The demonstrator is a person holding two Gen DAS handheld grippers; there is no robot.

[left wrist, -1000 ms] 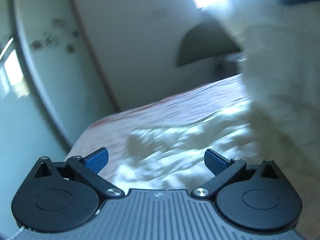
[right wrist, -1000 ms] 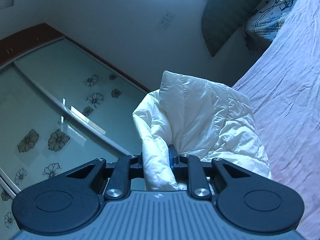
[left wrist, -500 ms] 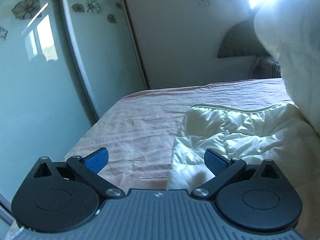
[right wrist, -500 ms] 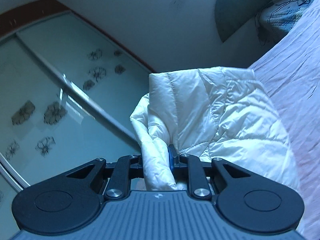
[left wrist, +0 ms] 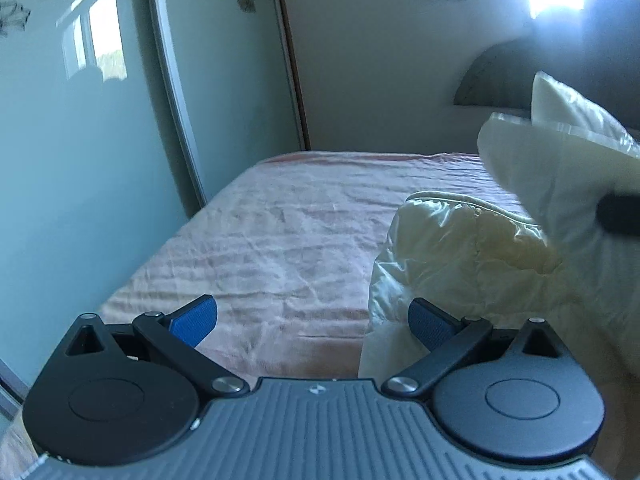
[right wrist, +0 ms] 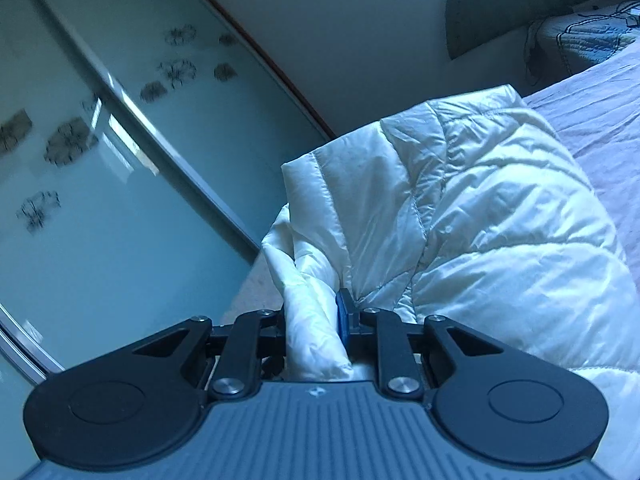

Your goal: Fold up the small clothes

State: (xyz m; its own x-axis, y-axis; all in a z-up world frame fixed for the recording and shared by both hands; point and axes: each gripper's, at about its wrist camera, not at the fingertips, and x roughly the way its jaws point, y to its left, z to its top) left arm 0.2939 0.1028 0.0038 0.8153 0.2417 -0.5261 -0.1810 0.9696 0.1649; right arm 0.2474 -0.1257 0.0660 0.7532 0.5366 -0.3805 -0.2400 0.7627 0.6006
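While our right claw [right wrist: 316,320] pinches a bunched fold of the white puffer jacket [right wrist: 480,216], its blue pads are drawn close with the fabric squeezed between them. From that pinch the quilted jacket rises ahead of the claw and spreads off to the right, where it drapes down onto the bed [right wrist: 600,96]. We note stitched panels and a crinkled, shiny shell on the side facing us.

Our left claw [left wrist: 312,320] stands spread wide, nothing between its blue pads [left wrist: 194,318]. The right-hand pad sits just beside the jacket's lower edge; we cannot tell whether it touches. In the left wrist view the jacket [left wrist: 472,248] lies heaped on the right part of the bed [left wrist: 280,240], with a lifted portion hanging above the heap at the right edge. A dark bar, likely part of the other claw, crosses that raised cloth at the frame's border.

Pink, wrinkled sheet covers the bed, bare to the left of the jacket. Beyond, a sliding wardrobe door [left wrist: 80,140] of frosted green glass with flower prints runs along the left. A pale wall and a dark arched headboard [right wrist: 500,12] close the far end; a patterned pillow [right wrist: 580,40] lies beside it.
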